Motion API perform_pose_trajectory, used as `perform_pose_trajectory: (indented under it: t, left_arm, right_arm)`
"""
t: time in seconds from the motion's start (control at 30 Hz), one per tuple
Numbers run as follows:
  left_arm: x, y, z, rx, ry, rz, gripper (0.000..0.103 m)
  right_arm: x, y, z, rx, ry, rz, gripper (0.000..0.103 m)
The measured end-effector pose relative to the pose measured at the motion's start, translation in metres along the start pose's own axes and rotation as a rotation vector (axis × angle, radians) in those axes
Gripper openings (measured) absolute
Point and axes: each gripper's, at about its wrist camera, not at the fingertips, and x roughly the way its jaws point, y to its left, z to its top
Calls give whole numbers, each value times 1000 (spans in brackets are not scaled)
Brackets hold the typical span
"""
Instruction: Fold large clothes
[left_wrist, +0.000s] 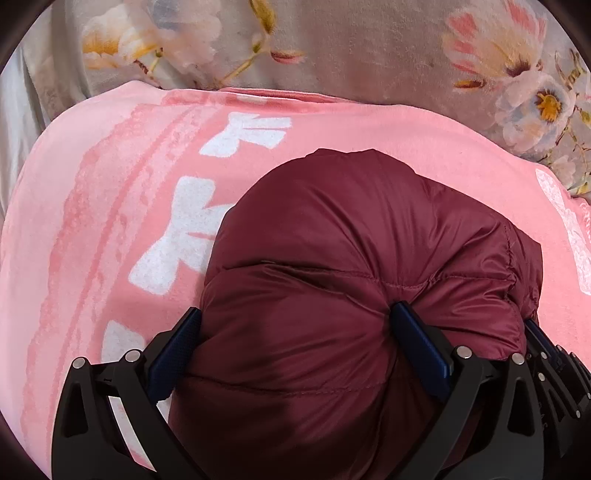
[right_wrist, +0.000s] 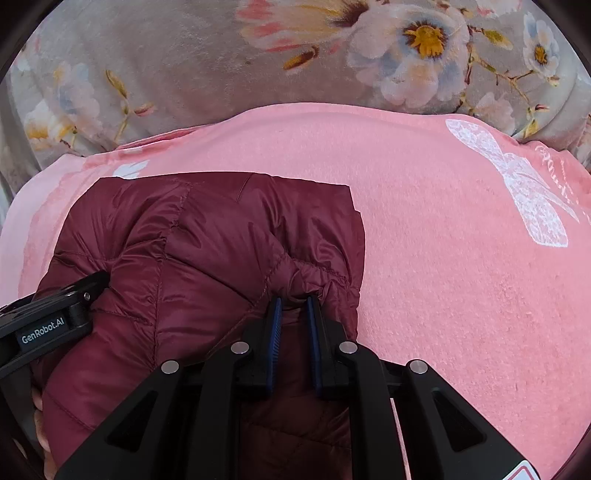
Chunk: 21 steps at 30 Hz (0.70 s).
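A dark red quilted puffer jacket lies bunched into a thick bundle on a pink blanket. My left gripper is wide apart around a thick puffy fold of the jacket, its blue pads pressing into both sides. In the right wrist view the jacket fills the lower left, and my right gripper is nearly closed on its gathered edge at the right side. The left gripper shows there at the left edge, against the jacket. The right gripper shows at the left view's right edge.
The pink blanket with white bow prints covers the surface under the jacket. Beyond it lies a grey floral bedspread. The blanket stretches bare to the right of the jacket.
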Motion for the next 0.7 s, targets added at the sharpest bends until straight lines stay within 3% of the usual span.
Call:
perform_pose_trajectory:
  t: [0.5,0.63,0.7]
  left_arm:
    - [2,-5,-3,10,-24,23,98]
    - [0,1,-3,-2,-18,-14,98]
    - [-11,6,-4,6,4,-45,98]
  right_arm:
    - [0,-1,0,17,-9,12,12]
    - [-2,-8,3,29,15,49,13]
    - [-20,-13,4,33,31,20,15]
